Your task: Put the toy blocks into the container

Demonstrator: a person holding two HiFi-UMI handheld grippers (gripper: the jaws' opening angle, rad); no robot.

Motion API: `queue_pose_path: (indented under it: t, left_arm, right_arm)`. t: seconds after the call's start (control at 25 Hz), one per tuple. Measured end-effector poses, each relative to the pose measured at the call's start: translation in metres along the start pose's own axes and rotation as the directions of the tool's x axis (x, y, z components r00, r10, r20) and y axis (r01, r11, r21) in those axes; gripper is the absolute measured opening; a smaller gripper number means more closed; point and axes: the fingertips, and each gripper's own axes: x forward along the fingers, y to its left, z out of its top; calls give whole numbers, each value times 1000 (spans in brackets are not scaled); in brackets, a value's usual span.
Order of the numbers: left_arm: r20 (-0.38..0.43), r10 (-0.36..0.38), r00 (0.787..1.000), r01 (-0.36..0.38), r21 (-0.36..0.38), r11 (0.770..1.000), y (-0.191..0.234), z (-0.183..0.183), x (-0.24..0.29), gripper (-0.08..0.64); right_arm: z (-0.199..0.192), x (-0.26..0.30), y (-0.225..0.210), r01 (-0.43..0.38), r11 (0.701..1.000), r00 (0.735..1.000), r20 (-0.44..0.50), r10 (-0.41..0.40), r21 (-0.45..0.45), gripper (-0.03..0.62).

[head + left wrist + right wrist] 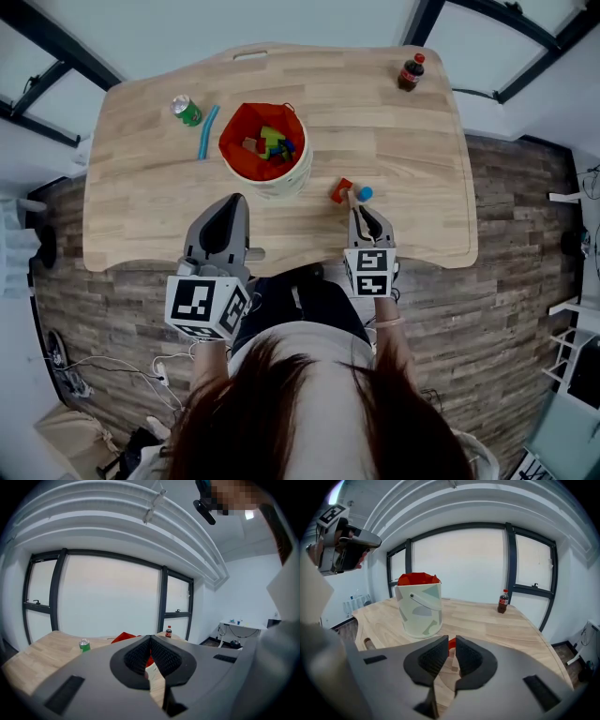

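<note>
Right of the container (pixel 267 150) on the tabletop (pixel 403 141), the right gripper (pixel 355 199), jaws clenched empty like the left gripper's (pixel 232 200), faced a red block (pixel 341 190); opening before straddling seemed wise.

One table (pixel 141 216) carries one bucket (pixel 281 186), one green can (pixel 186 110), one cola bottle (pixel 410 72) and one blue stick (pixel 206 131). Two blocks lie loose on the wood: one red block (pixel 340 190) and one blue block (pixel 365 194). A pale piece (pixel 453 660) beside them may be a third, but that cannot be told for sure. Inside the bucket sits one heap of blocks (pixel 270 142), in at least four colours and too jumbled to count. There are two grippers, the left gripper (pixel 234 200) and the right gripper (pixel 355 199), and one person (pixel 309 412).
</note>
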Motion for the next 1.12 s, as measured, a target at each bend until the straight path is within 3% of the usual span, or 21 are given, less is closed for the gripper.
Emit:
queue_pose_path:
  t: [0.56, 0.64, 0.76, 1.12]
  left_arm:
    - [-44, -12, 999, 13, 6, 1000, 5, -10, 12, 9]
    - [-48, -16, 999, 16, 9, 1000, 4, -11, 14, 9]
    - [-54, -22, 998, 23, 16, 1000, 3, -11, 17, 9]
    - [-80, -30, 996, 34, 43, 998, 2, -16, 22, 9]
  right_arm:
    - [-26, 26, -4, -3, 1000, 998, -67, 4, 3, 40]
    - [-30, 29, -3, -9, 1000, 997, -78, 9, 9, 49]
    - [-34, 34, 0, -25, 999, 996, -87, 28, 33, 114]
    - [-57, 46, -5, -9, 999, 991, -131, 15, 41, 114]
